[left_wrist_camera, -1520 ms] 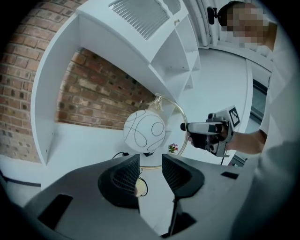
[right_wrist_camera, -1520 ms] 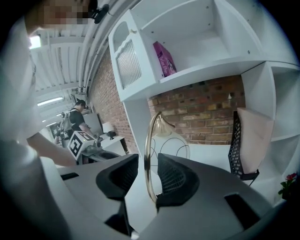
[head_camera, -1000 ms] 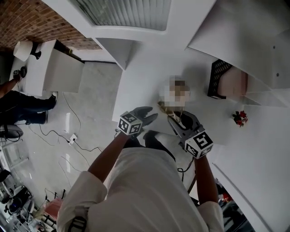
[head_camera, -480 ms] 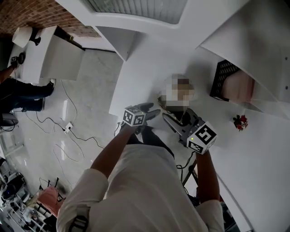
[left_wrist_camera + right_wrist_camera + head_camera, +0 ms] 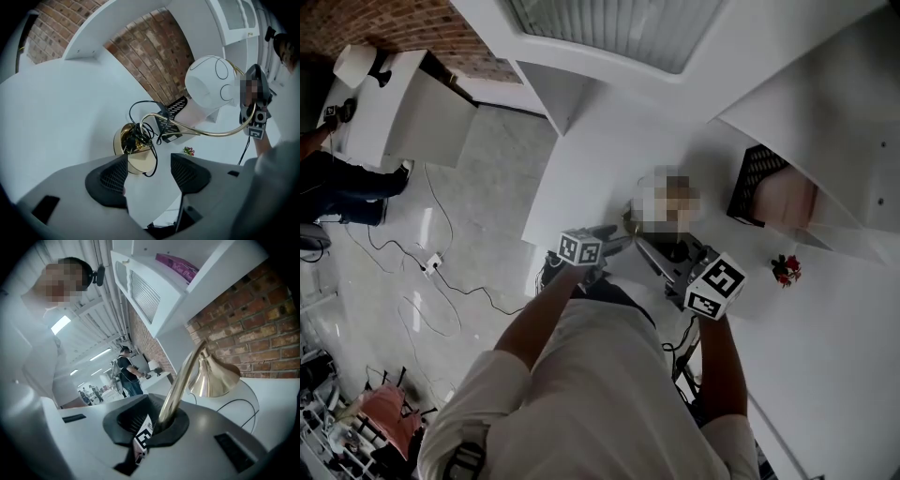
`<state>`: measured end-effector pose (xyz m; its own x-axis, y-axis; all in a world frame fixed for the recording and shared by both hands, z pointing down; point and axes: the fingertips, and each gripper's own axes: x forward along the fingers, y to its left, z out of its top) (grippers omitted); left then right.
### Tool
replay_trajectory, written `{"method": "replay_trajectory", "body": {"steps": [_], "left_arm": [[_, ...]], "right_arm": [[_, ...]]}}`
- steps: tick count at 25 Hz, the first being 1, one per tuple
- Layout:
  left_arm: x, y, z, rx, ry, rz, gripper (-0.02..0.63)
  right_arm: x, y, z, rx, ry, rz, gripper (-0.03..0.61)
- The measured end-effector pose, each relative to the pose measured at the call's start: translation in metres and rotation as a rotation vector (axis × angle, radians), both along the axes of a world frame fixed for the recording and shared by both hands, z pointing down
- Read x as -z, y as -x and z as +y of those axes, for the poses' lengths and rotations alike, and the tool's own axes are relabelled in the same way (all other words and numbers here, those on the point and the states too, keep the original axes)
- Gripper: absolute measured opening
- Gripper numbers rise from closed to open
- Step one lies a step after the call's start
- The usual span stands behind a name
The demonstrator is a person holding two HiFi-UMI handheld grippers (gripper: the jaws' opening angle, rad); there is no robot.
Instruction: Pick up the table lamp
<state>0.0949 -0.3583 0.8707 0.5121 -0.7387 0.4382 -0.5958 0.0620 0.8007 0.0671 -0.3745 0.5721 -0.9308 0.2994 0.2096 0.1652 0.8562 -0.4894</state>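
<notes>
The table lamp (image 5: 211,132) has a curved brass neck, a white globe shade (image 5: 211,86) and a round brass base (image 5: 129,147) with black cord wound on it. It is on the white table (image 5: 581,159). My right gripper (image 5: 159,420) is shut on the brass neck (image 5: 176,390), and the flared brass base (image 5: 213,376) shows beyond it. In the head view the right gripper (image 5: 654,251) sits just right of the lamp (image 5: 649,223). My left gripper (image 5: 149,176) is opening; the base's edge lies just ahead of its left jaw, unpressed. It shows in the head view as the left gripper (image 5: 605,239).
A black perforated box (image 5: 750,183) with pink contents stands at the back right, and small red flowers (image 5: 785,270) lie on the table. White shelves hang overhead. Left of the table's edge, cables (image 5: 441,272) lie on the floor, with a person (image 5: 337,178) further left.
The right gripper's wide-open jaws have closed on the lamp's neck. The left gripper has sunk toward the lamp's base and rolled.
</notes>
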Motion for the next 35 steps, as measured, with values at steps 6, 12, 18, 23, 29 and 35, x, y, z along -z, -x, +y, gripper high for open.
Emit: {"method": "replay_trajectory", "body": {"steps": [6,12,18,23,29,35], "left_arm": [[-0.006,0.001,0.004,0.044,0.013,0.032,0.309],[-0.012,0.005,0.011,0.099,0.029,0.079,0.331],[-0.016,0.005,0.018,0.123,0.042,0.105,0.342],[-0.015,0.001,0.025,0.127,0.058,0.153,0.354],[-0.018,-0.013,0.032,0.132,0.070,0.238,0.377],[-0.016,-0.025,0.021,0.153,0.051,0.344,0.386]], "right_arm": [[0.003,0.003,-0.005,0.000,-0.025,-0.002,0.011],[0.008,0.011,-0.017,-0.036,-0.022,-0.019,0.011],[0.012,0.016,-0.025,-0.064,-0.024,-0.020,0.011],[0.024,0.019,-0.027,-0.104,0.008,-0.039,0.011],[0.044,0.018,-0.008,-0.112,-0.003,-0.056,0.011],[0.063,0.017,0.004,-0.123,-0.024,-0.077,0.011]]}}
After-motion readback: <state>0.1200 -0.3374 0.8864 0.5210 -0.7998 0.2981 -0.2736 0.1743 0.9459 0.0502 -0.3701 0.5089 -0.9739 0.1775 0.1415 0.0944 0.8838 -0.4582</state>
